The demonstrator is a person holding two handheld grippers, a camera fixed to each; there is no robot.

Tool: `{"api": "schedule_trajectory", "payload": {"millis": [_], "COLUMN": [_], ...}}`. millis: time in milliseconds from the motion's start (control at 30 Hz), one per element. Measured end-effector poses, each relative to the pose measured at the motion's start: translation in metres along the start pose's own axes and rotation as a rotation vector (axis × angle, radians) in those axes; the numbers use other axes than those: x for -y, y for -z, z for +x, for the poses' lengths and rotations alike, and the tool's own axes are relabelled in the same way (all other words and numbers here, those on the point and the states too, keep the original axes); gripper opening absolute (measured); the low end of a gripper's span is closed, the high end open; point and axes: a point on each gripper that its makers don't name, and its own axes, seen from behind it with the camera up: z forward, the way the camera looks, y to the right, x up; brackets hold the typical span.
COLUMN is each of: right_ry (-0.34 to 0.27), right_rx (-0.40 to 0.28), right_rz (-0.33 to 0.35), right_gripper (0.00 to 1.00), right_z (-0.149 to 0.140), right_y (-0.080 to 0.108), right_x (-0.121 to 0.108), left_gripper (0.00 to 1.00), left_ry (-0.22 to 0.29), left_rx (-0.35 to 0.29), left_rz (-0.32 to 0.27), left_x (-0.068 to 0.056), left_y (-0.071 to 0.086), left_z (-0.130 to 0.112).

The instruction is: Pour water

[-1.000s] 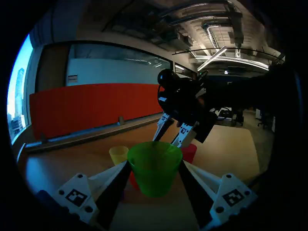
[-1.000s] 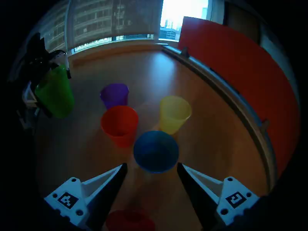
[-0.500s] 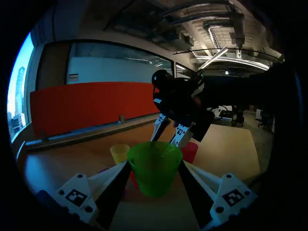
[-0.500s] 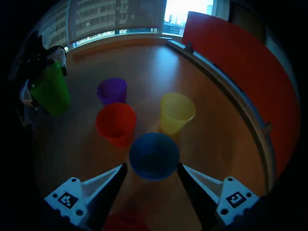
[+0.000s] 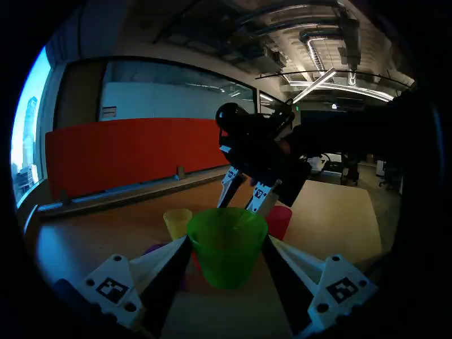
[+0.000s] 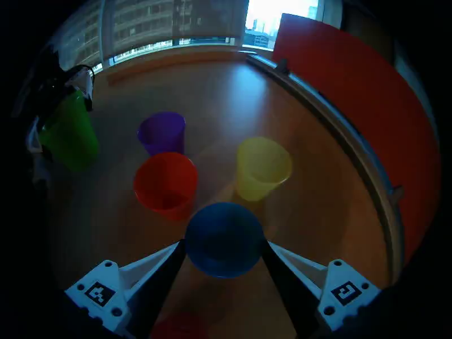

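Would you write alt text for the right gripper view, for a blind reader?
A blue cup sits between the open fingers of the right gripper, on a wooden table. Beyond stand an orange cup, a yellow cup and a purple cup; at far left the left gripper holds a green cup.

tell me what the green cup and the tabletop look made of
Green cup: likely thin plastic, translucent and smooth; light glows through its wall. Tabletop: wood or wood-look laminate, semi-gloss; warm brown with a soft window reflection. The grain is too blurred to tell which.
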Motion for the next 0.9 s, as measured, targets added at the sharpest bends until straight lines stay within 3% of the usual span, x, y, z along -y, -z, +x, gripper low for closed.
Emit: {"api": "schedule_trajectory", "payload": {"millis": [900], "right_ry": [0.017], "right_rx": [0.017], "right_rz": [0.012], "right_gripper": [0.92], "right_z": [0.0009], "right_y": [-0.0067], "right_x": [0.0014], "left_gripper": [0.85], "left_ry": [0.005], "left_rx": [-0.002], "left_rz": [-0.002], "left_x": [0.0018], "left_y": [-0.0004], "left_z": [-0.0022]}}
